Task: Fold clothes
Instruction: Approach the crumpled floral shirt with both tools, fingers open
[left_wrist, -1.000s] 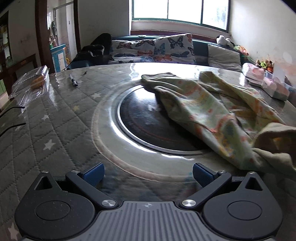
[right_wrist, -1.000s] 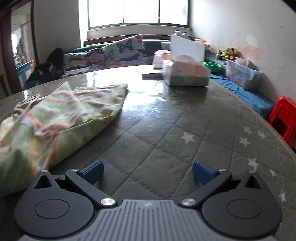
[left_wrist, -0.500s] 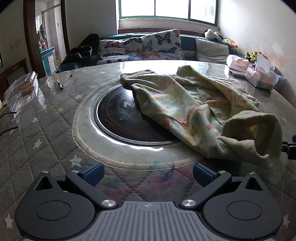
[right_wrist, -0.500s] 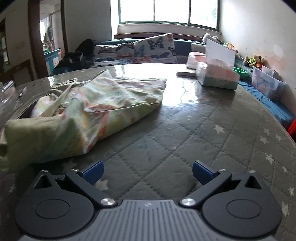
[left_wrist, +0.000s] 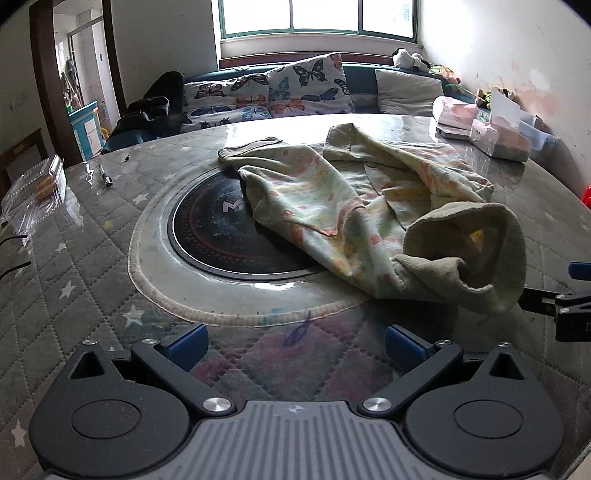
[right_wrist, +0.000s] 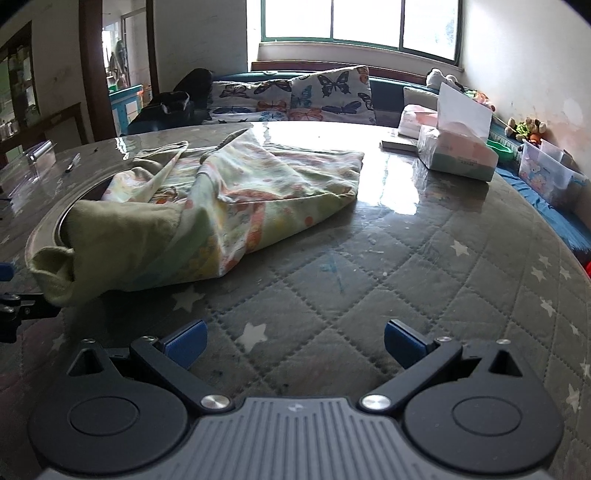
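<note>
A crumpled pale green garment with an orange and yellow print (left_wrist: 354, 199) (right_wrist: 236, 192) lies in a heap across the round table, partly over the dark centre disc (left_wrist: 225, 232). Its ribbed open cuff (left_wrist: 476, 251) (right_wrist: 55, 266) points toward the near edge. My left gripper (left_wrist: 295, 343) is open and empty, low over the table in front of the garment. My right gripper (right_wrist: 293, 341) is also open and empty, to the right of the garment. Each gripper's fingers show at the edge of the other's view: right fingers (left_wrist: 576, 302), left fingers (right_wrist: 11, 306).
The table has a grey quilted star-pattern cover (right_wrist: 424, 280) under glass. Tissue boxes (right_wrist: 456, 151) stand at the far right, a clear plastic box (left_wrist: 37, 188) and a pen (left_wrist: 105, 177) at the far left. A sofa with butterfly cushions (left_wrist: 291, 92) lies behind.
Both grippers have pulled back toward the near table edge, so more of the garment and table shows. Both stay open; the garment itself has not moved.
</note>
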